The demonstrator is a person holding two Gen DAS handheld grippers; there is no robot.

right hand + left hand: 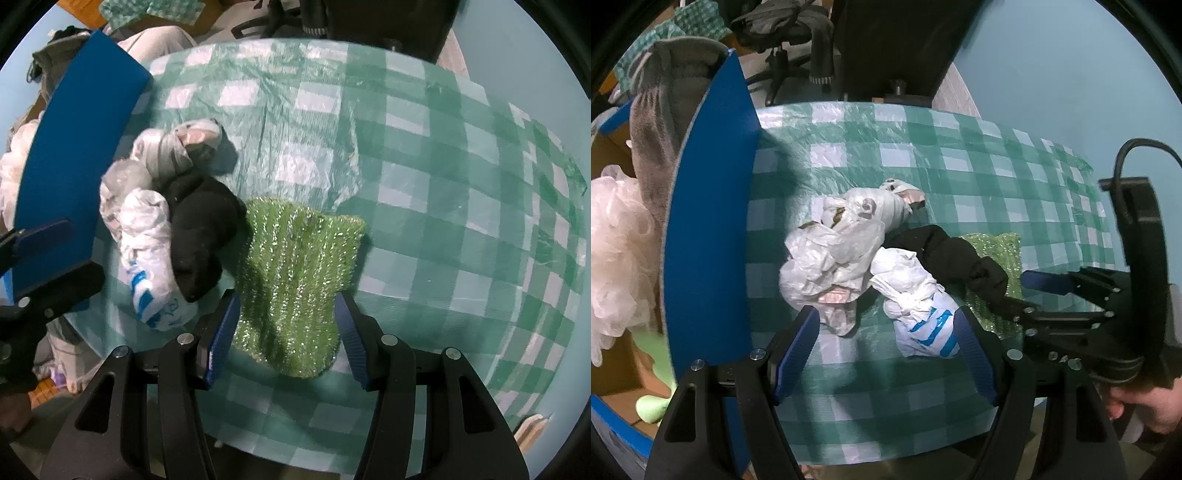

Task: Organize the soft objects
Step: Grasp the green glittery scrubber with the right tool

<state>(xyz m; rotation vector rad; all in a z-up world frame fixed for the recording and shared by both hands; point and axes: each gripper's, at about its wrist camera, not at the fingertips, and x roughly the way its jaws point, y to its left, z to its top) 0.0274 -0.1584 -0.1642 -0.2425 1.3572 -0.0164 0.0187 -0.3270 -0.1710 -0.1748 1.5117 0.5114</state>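
Note:
A pile of soft things lies on the checked tablecloth: crumpled white plastic bags, a white bag with blue stripes, a black sock and a sparkly green scrub cloth. My left gripper is open, its fingers on either side of the near edge of the white bags. My right gripper is open with the green cloth's near end between its fingers; it also shows in the left wrist view.
A blue-walled cardboard box stands at the table's left, holding a pink mesh pouf, grey fabric and green foam. A dark chair stands behind the table. The cloth-covered table stretches right.

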